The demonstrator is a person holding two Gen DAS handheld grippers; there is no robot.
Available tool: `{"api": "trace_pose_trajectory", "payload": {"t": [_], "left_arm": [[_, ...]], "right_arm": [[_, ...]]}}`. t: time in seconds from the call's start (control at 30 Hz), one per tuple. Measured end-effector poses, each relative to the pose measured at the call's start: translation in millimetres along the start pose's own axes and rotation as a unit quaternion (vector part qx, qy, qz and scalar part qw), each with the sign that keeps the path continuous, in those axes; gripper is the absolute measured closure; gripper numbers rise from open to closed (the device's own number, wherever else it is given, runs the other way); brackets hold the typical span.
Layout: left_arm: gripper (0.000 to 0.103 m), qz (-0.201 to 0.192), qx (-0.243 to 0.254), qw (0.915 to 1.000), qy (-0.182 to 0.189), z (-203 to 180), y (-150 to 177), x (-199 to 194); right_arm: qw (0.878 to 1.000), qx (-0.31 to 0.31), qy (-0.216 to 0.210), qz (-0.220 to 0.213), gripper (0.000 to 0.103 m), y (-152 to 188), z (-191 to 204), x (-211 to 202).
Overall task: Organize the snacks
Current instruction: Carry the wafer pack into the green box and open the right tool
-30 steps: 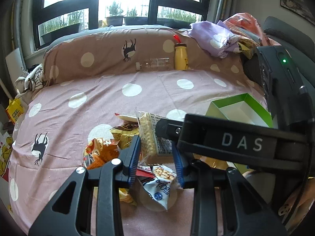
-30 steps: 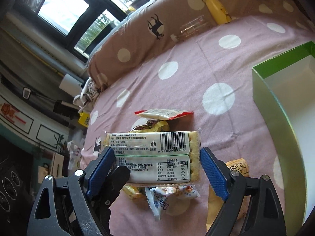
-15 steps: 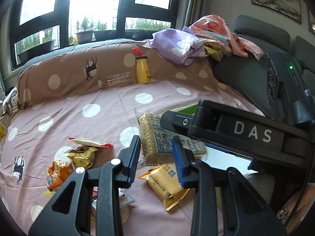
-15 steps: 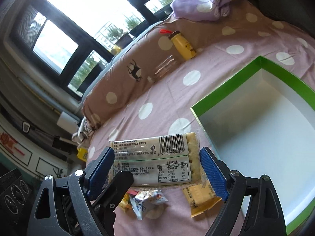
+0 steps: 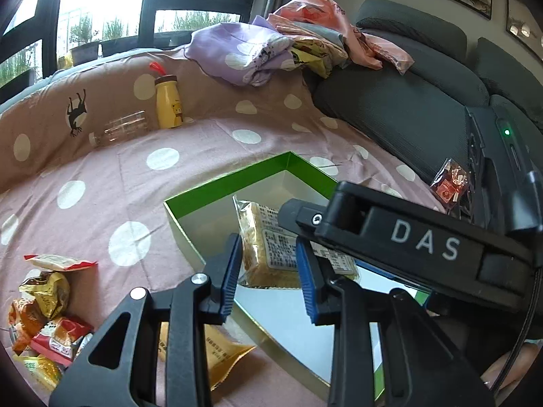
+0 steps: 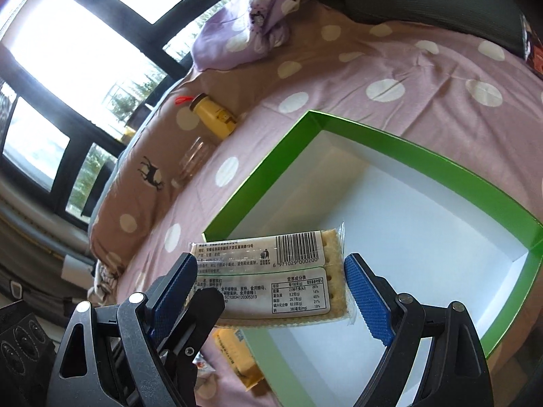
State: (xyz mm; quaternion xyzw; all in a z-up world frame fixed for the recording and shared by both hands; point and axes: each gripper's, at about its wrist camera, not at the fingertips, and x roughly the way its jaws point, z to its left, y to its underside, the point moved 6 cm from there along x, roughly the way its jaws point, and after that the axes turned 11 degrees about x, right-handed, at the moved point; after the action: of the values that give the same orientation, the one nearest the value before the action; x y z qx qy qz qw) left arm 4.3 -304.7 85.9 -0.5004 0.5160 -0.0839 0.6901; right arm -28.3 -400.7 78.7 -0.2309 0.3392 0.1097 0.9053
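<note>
A clear packet of crackers (image 6: 268, 271) with a barcode label hangs over the near left corner of the green box (image 6: 258, 166), whose white inside is bare. My right gripper (image 6: 271, 281) is shut on the packet's two short ends, jaws wide. My left gripper (image 5: 268, 254) is shut on the same cracker packet (image 5: 268, 237) across its thin side; one of its black fingers (image 6: 200, 308) shows at the packet's lower left. In the left wrist view the right gripper's body (image 5: 424, 240) crosses in front of the green box (image 5: 230, 176).
A pile of snack packets (image 5: 47, 305) lies left of the box, with a yellow packet (image 5: 220, 349) by its near wall. A yellow bottle (image 5: 168, 101) and a clear bottle (image 5: 122, 129) rest against the dotted bolster. Heaped clothes (image 5: 258, 51) and a dark sofa (image 5: 407, 101) lie behind.
Both grippers have carried the cracker packet to the right, from above the snack pile to above the green box. The grips have not changed.
</note>
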Motion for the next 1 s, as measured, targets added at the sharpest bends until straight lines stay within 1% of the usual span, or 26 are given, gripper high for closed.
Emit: {"api": "trace_pose_trajectory", "payload": {"t": [0.17,0.4,0.53,0.67,0.73,0.83,0.97,1.0], "left_arm": [[0.072,0.017,0.008,0.9997,0.013,-12,0,18],[0.072,0.043,0.008,0.9985,0.032,-19,3,39],[0.072,0.056,-0.001,0.9968,0.056,-23,5,46],[0.072,0.073,0.006,0.9962,0.046,-26,9,53],[0.072,0.077,0.0,0.9959,0.048,-25,12,55],[0.069,0.087,-0.012,0.9945,0.057,-23,15,59],[0.066,0.09,-0.018,0.9942,0.057,-17,19,55],[0.062,0.087,-0.023,0.9942,0.059,-14,20,51]], "right_arm": [[1.0,0.02,0.021,-0.009,0.013,-9,-18,1],[0.998,0.04,0.046,-0.007,0.013,-16,-38,6],[0.997,0.049,0.059,-0.005,0.013,-18,-48,8],[0.996,0.051,0.067,0.0,0.013,-18,-51,11],[0.996,0.048,0.075,0.001,0.013,-18,-51,12],[0.995,0.044,0.085,0.001,0.013,-17,-52,14],[0.995,0.043,0.086,-0.004,0.013,-17,-50,10],[0.995,0.04,0.089,-0.01,0.013,-17,-49,8]]}}
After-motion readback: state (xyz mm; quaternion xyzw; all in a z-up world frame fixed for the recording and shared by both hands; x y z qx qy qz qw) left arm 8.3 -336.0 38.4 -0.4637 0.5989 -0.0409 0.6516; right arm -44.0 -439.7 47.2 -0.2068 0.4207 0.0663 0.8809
